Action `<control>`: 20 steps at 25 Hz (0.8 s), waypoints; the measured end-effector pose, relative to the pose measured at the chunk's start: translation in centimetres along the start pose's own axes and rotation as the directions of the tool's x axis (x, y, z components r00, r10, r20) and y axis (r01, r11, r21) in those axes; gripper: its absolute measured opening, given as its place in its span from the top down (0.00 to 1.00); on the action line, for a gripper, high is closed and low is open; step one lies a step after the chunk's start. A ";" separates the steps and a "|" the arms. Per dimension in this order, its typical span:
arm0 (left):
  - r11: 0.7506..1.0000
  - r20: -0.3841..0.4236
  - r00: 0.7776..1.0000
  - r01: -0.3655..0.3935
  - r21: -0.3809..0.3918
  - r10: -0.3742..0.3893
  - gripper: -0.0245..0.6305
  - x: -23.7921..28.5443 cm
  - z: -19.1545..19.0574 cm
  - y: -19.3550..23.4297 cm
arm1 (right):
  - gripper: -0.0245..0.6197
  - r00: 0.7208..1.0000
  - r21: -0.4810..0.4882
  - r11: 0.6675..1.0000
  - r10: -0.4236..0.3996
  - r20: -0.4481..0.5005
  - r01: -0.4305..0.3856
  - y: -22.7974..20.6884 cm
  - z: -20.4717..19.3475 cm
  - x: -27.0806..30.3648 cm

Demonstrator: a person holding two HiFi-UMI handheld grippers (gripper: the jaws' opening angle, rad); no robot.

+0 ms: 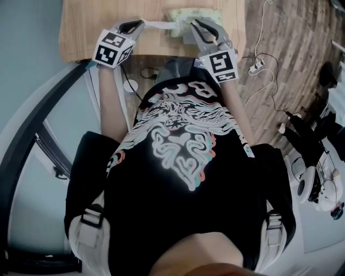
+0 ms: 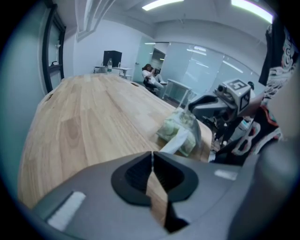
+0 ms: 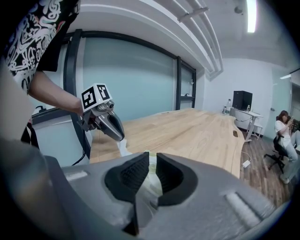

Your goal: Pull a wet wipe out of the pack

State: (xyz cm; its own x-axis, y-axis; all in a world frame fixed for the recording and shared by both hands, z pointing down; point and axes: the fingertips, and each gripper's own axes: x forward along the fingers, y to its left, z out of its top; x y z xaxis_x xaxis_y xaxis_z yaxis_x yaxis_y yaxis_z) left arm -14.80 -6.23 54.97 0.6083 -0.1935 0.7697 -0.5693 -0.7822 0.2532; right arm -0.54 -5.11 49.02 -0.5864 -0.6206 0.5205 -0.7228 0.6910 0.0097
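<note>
The wet wipe pack point(image 1: 185, 13), pale green and soft, lies on the wooden table point(image 1: 91, 27) close to its near edge. My right gripper point(image 1: 193, 23) is shut on the pack's near side, and the pack's foil point(image 3: 152, 183) fills the narrow gap between its jaws point(image 3: 152, 161). A white wipe point(image 1: 159, 24) stretches leftward out of the pack to my left gripper point(image 1: 141, 22), which is shut on its end. In the left gripper view the wipe point(image 2: 176, 142) runs from the pack point(image 2: 176, 124) toward the closed jaws of the left gripper point(image 2: 152, 157).
The tabletop extends far beyond the pack point(image 2: 84, 117). On the wood-pattern floor to the right lie cables and a power strip point(image 1: 256, 64). A person sits at a desk in the far office point(image 2: 151, 75). A dark frame and a glass wall stand at the left point(image 3: 72, 70).
</note>
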 end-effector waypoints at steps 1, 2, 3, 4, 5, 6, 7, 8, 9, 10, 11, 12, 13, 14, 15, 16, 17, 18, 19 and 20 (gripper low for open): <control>1.000 -0.003 1.000 -0.006 0.003 0.006 0.96 0.1 -0.2 0.1 | 0.89 1.000 -0.001 1.000 0.000 0.000 0.000 0.0 -0.1 0.0; 1.000 -0.007 1.000 -0.013 0.005 0.013 0.96 0.3 -0.4 0.1 | 0.89 1.000 -0.001 1.000 0.001 -0.002 -0.001 0.0 -0.3 0.0; 1.000 -0.011 1.000 -0.019 0.008 0.019 0.96 0.4 -0.5 0.1 | 0.89 1.000 0.000 1.000 0.001 -0.004 -0.001 0.0 -0.4 0.0; 1.000 -0.013 1.000 -0.021 0.013 0.021 0.96 0.6 -0.5 0.1 | 0.89 1.000 0.001 1.000 0.000 -0.005 0.000 0.0 -0.4 0.0; 1.000 -0.010 1.000 -0.021 0.019 0.022 0.96 0.6 -0.5 0.0 | 0.89 1.000 0.000 1.000 -0.001 -0.005 0.001 0.1 -0.4 0.0; 1.000 -0.004 1.000 -0.021 0.023 0.022 0.96 0.7 -0.4 0.0 | 0.89 1.000 -0.002 1.000 -0.002 -0.006 0.002 0.1 -0.4 0.1; 0.999 0.003 1.000 -0.023 0.023 0.023 0.96 0.7 -0.3 0.0 | 0.89 1.000 -0.006 1.000 -0.002 -0.008 0.002 0.2 -0.4 0.1; 1.000 0.008 1.000 -0.024 0.020 0.024 0.96 0.7 -0.3 0.0 | 0.89 1.000 -0.008 1.000 -0.003 -0.010 0.003 0.3 -0.4 0.1; 1.000 0.012 1.000 -0.023 0.017 0.023 0.96 0.6 -0.3 0.0 | 0.89 1.000 -0.009 1.000 -0.005 -0.010 0.005 0.4 -0.4 0.1; 1.000 0.015 1.000 -0.017 0.015 0.017 0.95 0.6 -0.3 -0.1 | 0.89 1.000 -0.009 1.000 -0.009 -0.009 0.009 0.5 -0.3 0.1; 1.000 0.016 1.000 -0.010 0.015 0.009 0.93 0.6 -0.3 -0.2 | 0.89 1.000 -0.009 1.000 -0.014 -0.008 0.014 0.4 -0.3 0.0; 1.000 0.017 1.000 -0.003 0.015 0.003 0.91 0.6 -0.3 -0.3 | 0.89 1.000 -0.009 1.000 -0.019 -0.008 0.019 0.4 -0.2 -0.1; 1.000 0.019 1.000 0.000 0.013 0.000 0.88 0.6 -0.3 -0.4 | 0.89 1.000 -0.008 1.000 -0.024 -0.008 0.024 0.4 -0.3 -0.2; 1.000 0.024 1.000 -0.001 0.010 0.001 0.87 0.6 -0.2 -0.4 | 0.89 1.000 -0.006 1.000 -0.027 -0.010 0.027 0.4 -0.3 -0.3; 1.000 0.034 0.999 -0.005 0.005 0.005 0.87 0.6 -0.2 -0.3 | 0.89 0.999 -0.005 1.000 -0.030 -0.012 0.030 0.5 -0.4 -0.4; 1.000 0.046 0.999 -0.011 0.002 0.011 0.87 0.5 -0.1 -0.2 | 0.89 0.999 -0.005 0.999 -0.033 -0.013 0.033 0.5 -0.5 -0.5; 1.000 0.059 0.998 -0.016 0.001 0.016 0.86 0.5 0.0 -0.1 | 0.89 0.999 -0.005 0.999 -0.037 -0.014 0.037 0.6 -0.6 -0.6; 1.000 0.068 0.998 -0.019 0.000 0.019 0.85 0.4 0.1 -0.1 | 0.89 0.999 -0.004 0.999 -0.043 -0.013 0.042 0.6 -0.6 -0.7; 1.000 0.073 0.997 -0.020 -0.002 0.020 0.85 0.3 0.1 -0.1 | 0.89 0.999 -0.003 0.999 -0.049 -0.012 0.049 0.7 -0.7 -0.8; 1.000 0.077 0.997 -0.019 -0.003 0.020 0.85 0.3 0.1 -0.1 | 0.89 0.998 -0.002 0.998 -0.056 -0.011 0.056 0.7 -0.7 -1.0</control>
State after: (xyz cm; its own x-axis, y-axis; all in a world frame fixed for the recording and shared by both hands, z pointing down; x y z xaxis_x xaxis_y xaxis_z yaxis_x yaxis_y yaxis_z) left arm -14.48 -6.28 55.07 0.6376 -0.2537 0.7274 -0.5827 -0.7764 0.2401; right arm -0.23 -3.75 49.12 -0.5407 -0.6544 0.5285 -0.7539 0.6558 0.0407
